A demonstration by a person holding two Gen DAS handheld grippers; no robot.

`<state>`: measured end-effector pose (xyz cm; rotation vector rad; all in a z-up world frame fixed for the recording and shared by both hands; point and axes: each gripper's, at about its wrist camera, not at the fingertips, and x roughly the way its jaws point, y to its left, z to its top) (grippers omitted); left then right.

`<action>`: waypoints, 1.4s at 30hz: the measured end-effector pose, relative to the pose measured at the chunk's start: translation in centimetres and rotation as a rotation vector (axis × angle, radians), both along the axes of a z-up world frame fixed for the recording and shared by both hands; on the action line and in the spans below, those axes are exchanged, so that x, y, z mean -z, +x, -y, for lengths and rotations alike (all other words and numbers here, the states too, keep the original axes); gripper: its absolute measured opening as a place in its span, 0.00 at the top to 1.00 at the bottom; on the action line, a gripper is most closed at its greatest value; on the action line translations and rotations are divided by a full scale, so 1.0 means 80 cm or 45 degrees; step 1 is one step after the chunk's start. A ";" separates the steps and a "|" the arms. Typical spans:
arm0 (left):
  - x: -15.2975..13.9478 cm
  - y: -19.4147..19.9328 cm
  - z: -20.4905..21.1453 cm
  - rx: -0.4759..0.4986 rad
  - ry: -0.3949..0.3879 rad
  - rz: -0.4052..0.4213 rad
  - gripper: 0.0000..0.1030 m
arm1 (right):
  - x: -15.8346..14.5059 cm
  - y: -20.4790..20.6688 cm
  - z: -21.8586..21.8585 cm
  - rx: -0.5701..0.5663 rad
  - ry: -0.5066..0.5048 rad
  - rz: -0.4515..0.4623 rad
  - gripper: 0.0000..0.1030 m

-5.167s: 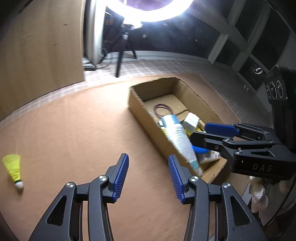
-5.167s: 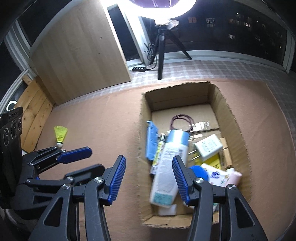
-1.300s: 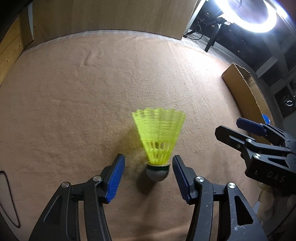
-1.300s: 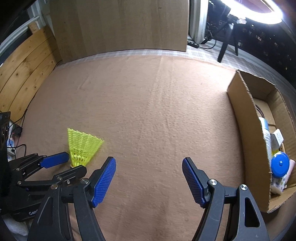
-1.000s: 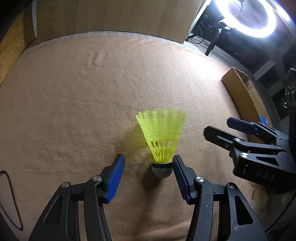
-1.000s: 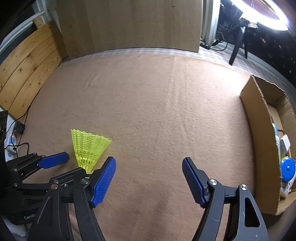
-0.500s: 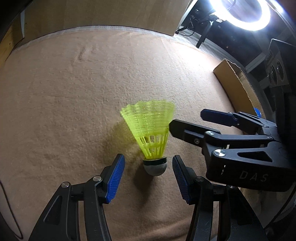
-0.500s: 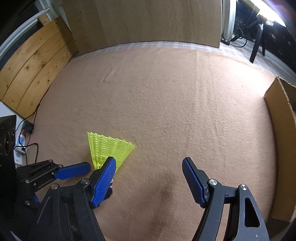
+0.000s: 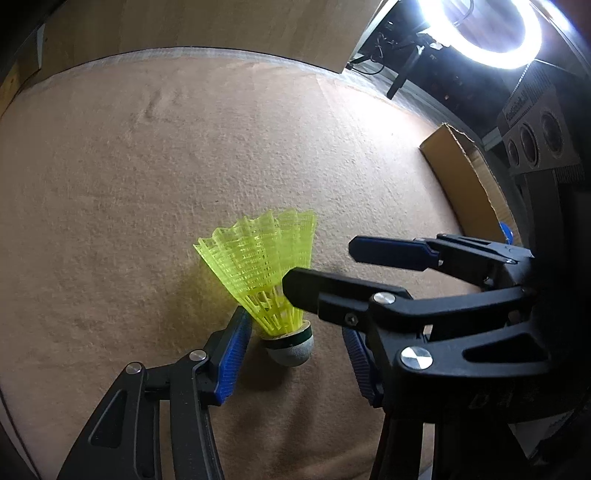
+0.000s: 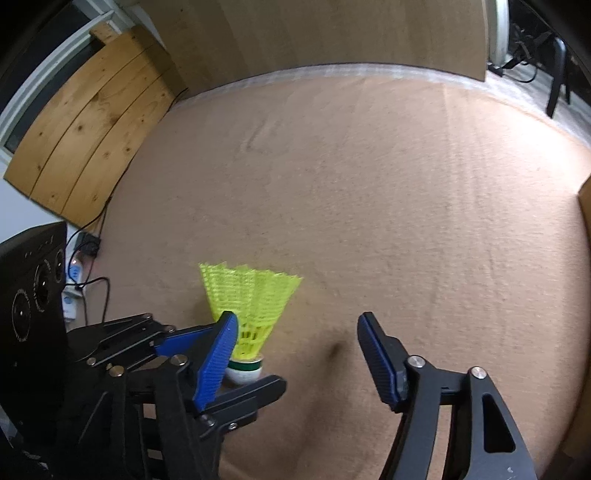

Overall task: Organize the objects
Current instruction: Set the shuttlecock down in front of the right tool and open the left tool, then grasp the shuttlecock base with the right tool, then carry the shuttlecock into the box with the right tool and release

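A yellow plastic shuttlecock (image 9: 266, 266) with a white cork lies on the tan carpet, cork toward me. My left gripper (image 9: 293, 354) straddles the cork. Its jaws are closing, the left pad (image 9: 232, 354) is near the skirt's base, and a gap remains on the right side. In the right wrist view the shuttlecock (image 10: 251, 299) sits just past the left finger of my right gripper (image 10: 297, 354). That gripper's jaws are closing too, with only carpet between its pads. My right gripper (image 9: 323, 266) reaches in from the right and crosses the skirt.
The cardboard box (image 9: 465, 184) stands at the carpet's right edge, also at the frame edge (image 10: 585, 199). A wood panel (image 10: 332, 33) closes off the back. Wooden boards (image 10: 85, 144) lean at the left. A ring light (image 9: 484, 33) glares at the upper right.
My right gripper has swung left, up against the shuttlecock, and both pairs of jaws have narrowed. The left gripper stays over the cork, and the shuttlecock leans slightly more to the left.
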<state>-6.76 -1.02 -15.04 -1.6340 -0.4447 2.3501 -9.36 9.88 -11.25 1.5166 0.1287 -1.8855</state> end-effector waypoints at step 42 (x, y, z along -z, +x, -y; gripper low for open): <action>-0.052 -0.027 -0.058 0.070 0.019 -0.098 0.65 | -0.036 -0.016 -0.031 -0.012 -0.111 -0.001 0.74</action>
